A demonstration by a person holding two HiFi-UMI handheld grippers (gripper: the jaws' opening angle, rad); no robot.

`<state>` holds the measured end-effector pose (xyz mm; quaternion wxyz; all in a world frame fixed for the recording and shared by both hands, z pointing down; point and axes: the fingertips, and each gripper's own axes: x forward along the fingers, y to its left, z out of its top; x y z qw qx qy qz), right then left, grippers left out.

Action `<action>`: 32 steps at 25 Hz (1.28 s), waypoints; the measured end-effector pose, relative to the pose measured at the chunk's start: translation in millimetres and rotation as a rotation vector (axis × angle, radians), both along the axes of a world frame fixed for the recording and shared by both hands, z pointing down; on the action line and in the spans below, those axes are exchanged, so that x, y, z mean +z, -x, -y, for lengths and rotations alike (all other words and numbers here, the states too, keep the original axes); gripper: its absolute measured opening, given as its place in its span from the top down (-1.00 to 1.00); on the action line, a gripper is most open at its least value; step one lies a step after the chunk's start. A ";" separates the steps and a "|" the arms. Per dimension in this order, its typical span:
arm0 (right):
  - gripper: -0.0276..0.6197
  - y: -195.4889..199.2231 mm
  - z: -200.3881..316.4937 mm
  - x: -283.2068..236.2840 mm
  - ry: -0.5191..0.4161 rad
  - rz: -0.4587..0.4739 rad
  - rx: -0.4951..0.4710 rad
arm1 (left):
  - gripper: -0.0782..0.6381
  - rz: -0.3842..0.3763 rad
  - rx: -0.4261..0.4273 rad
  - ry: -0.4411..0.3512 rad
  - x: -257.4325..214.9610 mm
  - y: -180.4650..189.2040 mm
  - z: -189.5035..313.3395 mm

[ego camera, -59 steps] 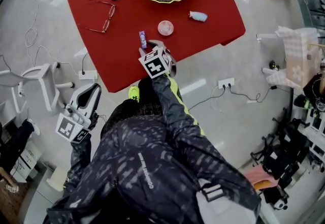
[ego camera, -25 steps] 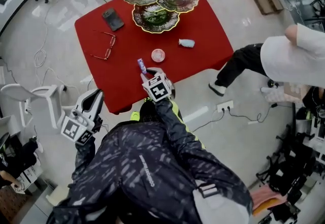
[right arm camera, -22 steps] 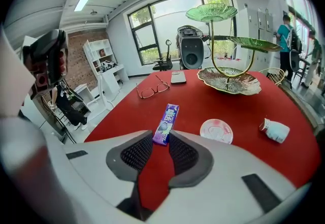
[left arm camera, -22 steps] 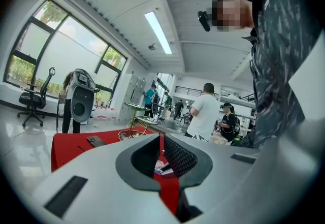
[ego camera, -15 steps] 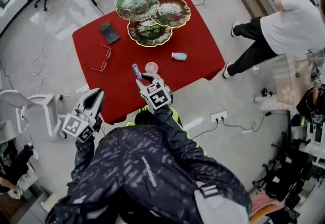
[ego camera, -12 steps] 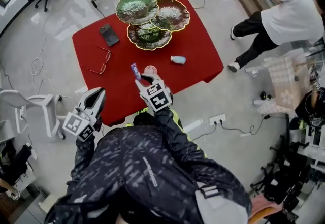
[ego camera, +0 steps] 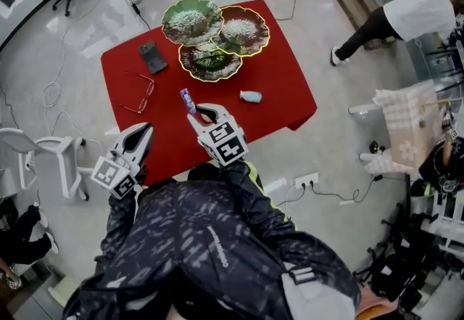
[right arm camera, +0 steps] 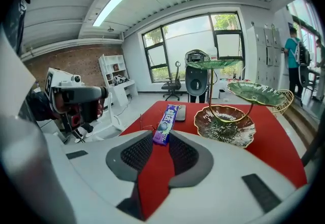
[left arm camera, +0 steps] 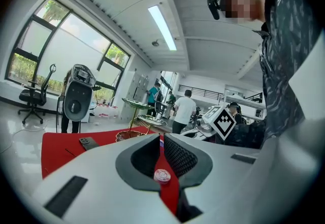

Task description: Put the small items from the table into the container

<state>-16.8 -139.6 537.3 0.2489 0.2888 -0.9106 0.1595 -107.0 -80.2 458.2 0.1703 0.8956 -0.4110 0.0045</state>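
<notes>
Candy packet (right arm camera: 166,122) now lifted, pinched in right tool (ego camera: 199,115); left tool (ego camera: 140,131) gapes empty.

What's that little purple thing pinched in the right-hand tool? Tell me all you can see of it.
It is a slim purple packet, like a stick of sweets, in a glossy wrapper with pale print too small to read. Its near end is pinched between the jaws of the right gripper; the rest sticks out forward, slightly tilted. It seems held clear above the red table, touching nothing else.
</notes>
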 end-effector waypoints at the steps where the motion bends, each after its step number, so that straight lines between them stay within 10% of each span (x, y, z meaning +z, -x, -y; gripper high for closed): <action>1: 0.59 -0.5 2.9 -6.1 -0.011 0.007 -0.001 | 0.70 0.000 0.001 0.001 1.2 -1.9 2.2; 32: 0.59 -0.8 141.1 -123.8 -0.264 -0.008 0.026 | 0.70 -0.019 0.033 -0.014 -9.6 -16.3 44.4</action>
